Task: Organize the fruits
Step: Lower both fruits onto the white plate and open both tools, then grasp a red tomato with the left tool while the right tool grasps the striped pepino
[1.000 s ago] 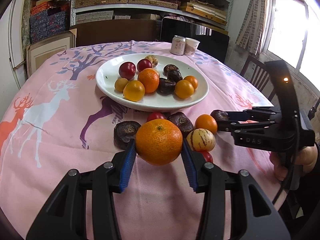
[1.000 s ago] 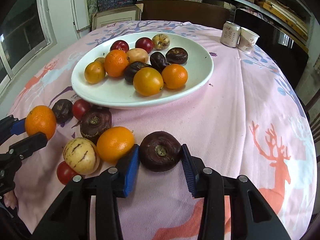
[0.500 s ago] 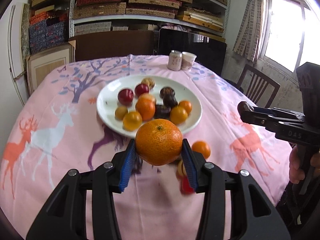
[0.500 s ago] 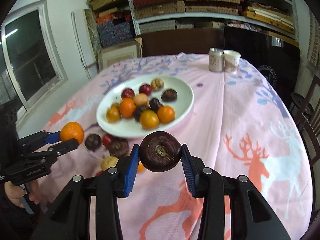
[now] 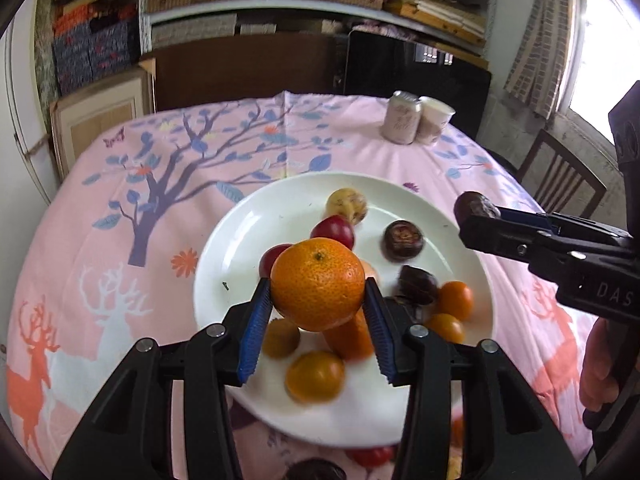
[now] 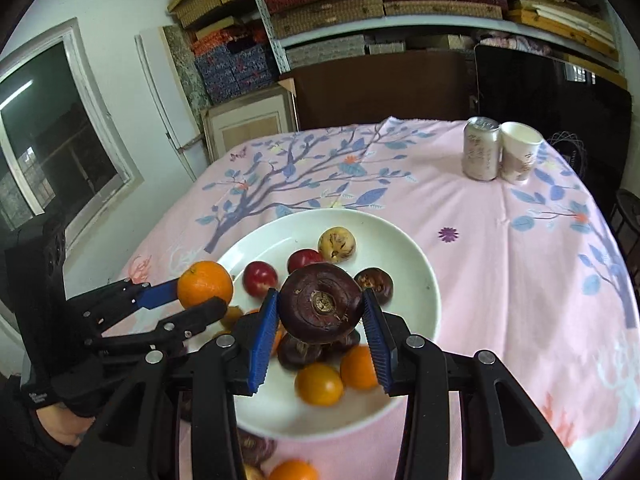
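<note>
Above the white round ceramic plate [image 5: 224,248] on the pink deer-print tablecloth [image 5: 120,208], a person is holding two loaded grippers. The left gripper [image 5: 318,300] is clamping its blue ribbed pads on a bright orange dimpled mandarin [image 5: 318,284], which is hanging over the near half of the plate. The right gripper [image 6: 320,314] is clamping a dark purple-brown round fruit with a woody stem scar [image 6: 321,303] and hanging over the same pile from the other side.

The plate is already carrying a heap: small orange and yellow citrus fruits, red plums and more dark fruits, with a speckled yellow fruit [image 6: 337,244] toward the far rim. A few loose fruits are lying on the cloth at the near edge.

The risk, I think, is crowding. Both grippers are converging on one patch, so the fingers could knock each other. A round fruit let go from a height onto other round fruits could bounce, roll across the shallow rim and run off toward the silver drink can [image 6: 482,148] and paper cup [image 6: 520,152], or set the pile sliding.
</note>
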`<action>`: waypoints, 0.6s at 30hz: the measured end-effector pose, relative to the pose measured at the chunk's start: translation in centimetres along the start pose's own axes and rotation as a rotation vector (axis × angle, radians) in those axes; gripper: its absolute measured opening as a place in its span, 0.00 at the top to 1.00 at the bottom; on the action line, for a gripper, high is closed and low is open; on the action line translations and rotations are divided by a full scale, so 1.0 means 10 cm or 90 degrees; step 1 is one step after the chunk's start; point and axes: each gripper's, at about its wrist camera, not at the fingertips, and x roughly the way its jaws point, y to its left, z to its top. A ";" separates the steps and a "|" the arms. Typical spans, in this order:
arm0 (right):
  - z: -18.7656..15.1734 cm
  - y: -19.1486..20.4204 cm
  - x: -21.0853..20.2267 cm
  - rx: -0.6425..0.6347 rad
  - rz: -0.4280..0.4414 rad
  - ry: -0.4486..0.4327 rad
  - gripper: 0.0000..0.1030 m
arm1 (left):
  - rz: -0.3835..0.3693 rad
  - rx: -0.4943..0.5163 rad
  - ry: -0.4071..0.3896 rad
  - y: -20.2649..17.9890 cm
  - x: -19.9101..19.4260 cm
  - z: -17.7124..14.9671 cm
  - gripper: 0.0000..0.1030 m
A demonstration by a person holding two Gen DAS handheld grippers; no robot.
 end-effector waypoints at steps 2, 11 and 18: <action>0.04 -0.01 0.16 0.002 -0.011 0.006 0.58 | 0.000 -0.018 0.008 0.10 0.12 0.01 0.56; -0.11 0.05 -0.07 -0.013 -0.019 -0.020 0.43 | 0.005 -0.042 -0.088 0.16 -0.50 -0.12 0.13; -0.89 0.20 -0.61 -0.044 -0.010 0.005 0.43 | -0.003 0.006 -0.087 -0.02 -1.06 -0.73 0.13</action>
